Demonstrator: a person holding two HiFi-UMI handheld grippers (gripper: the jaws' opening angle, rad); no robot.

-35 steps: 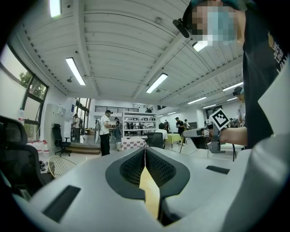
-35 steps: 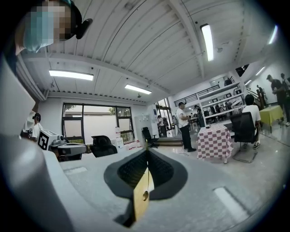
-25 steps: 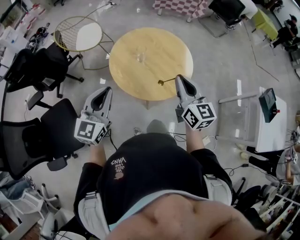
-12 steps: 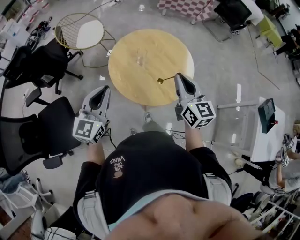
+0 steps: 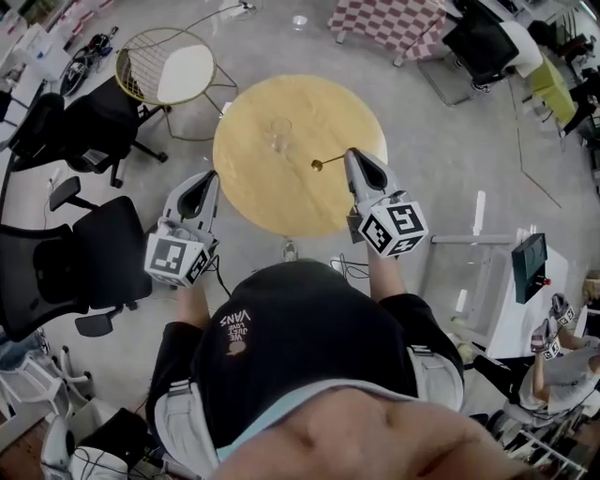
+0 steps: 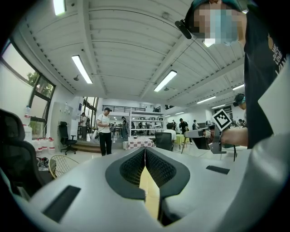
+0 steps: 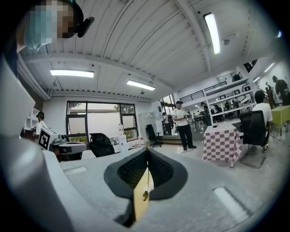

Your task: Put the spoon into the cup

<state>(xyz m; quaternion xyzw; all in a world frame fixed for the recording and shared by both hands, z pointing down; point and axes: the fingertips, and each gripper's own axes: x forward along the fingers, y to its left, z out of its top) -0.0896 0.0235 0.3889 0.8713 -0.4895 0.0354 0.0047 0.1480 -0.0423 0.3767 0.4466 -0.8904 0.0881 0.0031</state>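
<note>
A round wooden table (image 5: 309,202) stands in front of me in the head view. A clear glass cup (image 5: 279,134) sits upright near its middle. My right gripper (image 5: 353,153) hangs over the table's right part, shut on a golden spoon (image 5: 326,163) that sticks out to the left, its bowl a short way right of the cup. In the right gripper view the spoon (image 7: 145,195) shows in the slit between the closed jaws of the right gripper (image 7: 147,152). My left gripper (image 5: 208,176) is shut and holds nothing, just off the table's left edge; the left gripper (image 6: 145,149) points level across the room.
Black office chairs (image 5: 89,258) stand at the left. A gold wire chair (image 5: 169,67) with a white seat is at the back left. A checkered table (image 5: 380,14) is behind, a white desk with a monitor (image 5: 531,255) at the right. A person (image 6: 105,130) stands far off.
The table sits lower and nearer in the head view, and the room around it has shifted. Both grippers keep their pose. The spoon stays in the right gripper.
</note>
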